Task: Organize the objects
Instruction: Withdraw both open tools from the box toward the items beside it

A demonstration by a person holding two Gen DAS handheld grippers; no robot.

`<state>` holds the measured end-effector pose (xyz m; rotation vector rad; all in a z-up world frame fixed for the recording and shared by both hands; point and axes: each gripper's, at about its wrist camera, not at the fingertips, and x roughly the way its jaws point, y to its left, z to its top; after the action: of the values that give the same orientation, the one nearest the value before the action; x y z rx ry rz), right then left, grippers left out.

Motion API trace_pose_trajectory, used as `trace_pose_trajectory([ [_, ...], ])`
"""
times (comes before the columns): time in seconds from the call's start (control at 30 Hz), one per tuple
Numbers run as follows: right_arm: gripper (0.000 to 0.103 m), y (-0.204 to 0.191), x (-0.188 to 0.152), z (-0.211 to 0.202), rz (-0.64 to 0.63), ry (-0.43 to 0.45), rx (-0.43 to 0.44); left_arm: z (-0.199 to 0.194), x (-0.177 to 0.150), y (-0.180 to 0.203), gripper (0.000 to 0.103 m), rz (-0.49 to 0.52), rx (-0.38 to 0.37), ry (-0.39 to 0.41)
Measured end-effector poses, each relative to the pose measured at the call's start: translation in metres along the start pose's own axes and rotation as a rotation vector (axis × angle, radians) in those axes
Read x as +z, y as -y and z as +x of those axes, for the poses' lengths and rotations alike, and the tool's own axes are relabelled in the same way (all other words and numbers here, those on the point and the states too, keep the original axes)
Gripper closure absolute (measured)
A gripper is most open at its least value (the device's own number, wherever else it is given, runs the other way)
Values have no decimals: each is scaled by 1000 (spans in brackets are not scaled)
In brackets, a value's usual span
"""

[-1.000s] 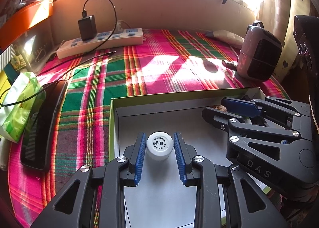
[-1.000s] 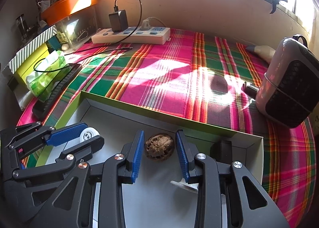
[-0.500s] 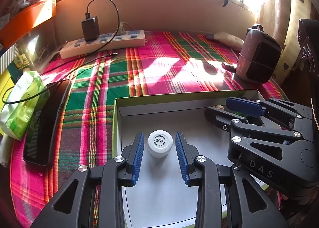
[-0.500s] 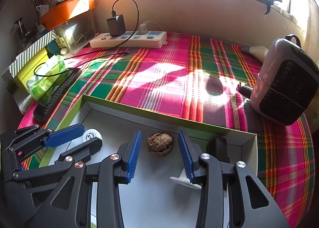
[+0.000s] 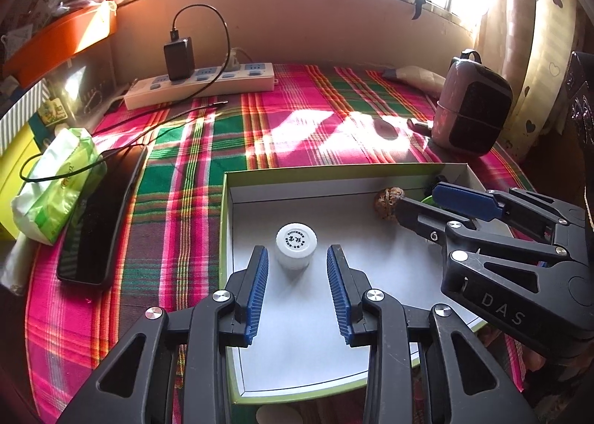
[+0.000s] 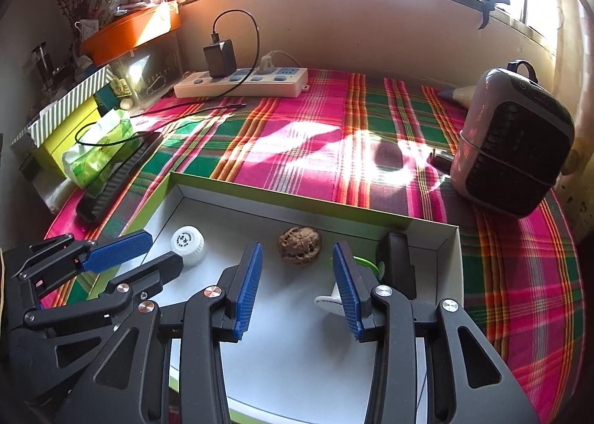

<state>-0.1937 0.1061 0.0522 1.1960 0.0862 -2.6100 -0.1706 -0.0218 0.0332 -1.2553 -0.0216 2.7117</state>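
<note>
A shallow green-edged box (image 5: 225, 223) with a white floor lies on the plaid cloth; it also shows in the right wrist view (image 6: 260, 189). A small white capped bottle (image 5: 296, 244) stands in it, just ahead of my open left gripper (image 5: 297, 270) and clear of its pads. A brown walnut (image 6: 300, 246) lies by the far wall, just ahead of my open right gripper (image 6: 297, 273). The walnut (image 5: 388, 202) and the right gripper (image 5: 423, 206) show in the left wrist view. The bottle (image 6: 187, 245) and the left gripper (image 6: 148, 257) show in the right wrist view.
A black block (image 6: 398, 263), a green piece and a white disc (image 6: 328, 303) sit in the box's right corner. Outside it are a black phone (image 5: 102, 216), a green tissue pack (image 5: 55, 182), a power strip (image 5: 200, 84), and a pink heater (image 5: 471, 114).
Both grippers have pulled back and risen from the box. The bottle and the walnut, which sat between the pads, now lie ahead of the fingertips. Both grippers have opened a little wider.
</note>
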Motion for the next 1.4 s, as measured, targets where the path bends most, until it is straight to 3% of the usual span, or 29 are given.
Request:
trace_pose_trajectory([
  [1.1, 62, -20, -63, -64, 10, 77, 0, -65, -60, 5, 71, -25, -23, 54],
  [1.23, 55, -22, -73, -70, 7, 85, 1, -71, -72, 0, 71, -37, -30, 52],
  [1.4, 54, -21, -88, -76, 14, 79, 14, -80, -85, -3, 69, -12, -9, 77],
])
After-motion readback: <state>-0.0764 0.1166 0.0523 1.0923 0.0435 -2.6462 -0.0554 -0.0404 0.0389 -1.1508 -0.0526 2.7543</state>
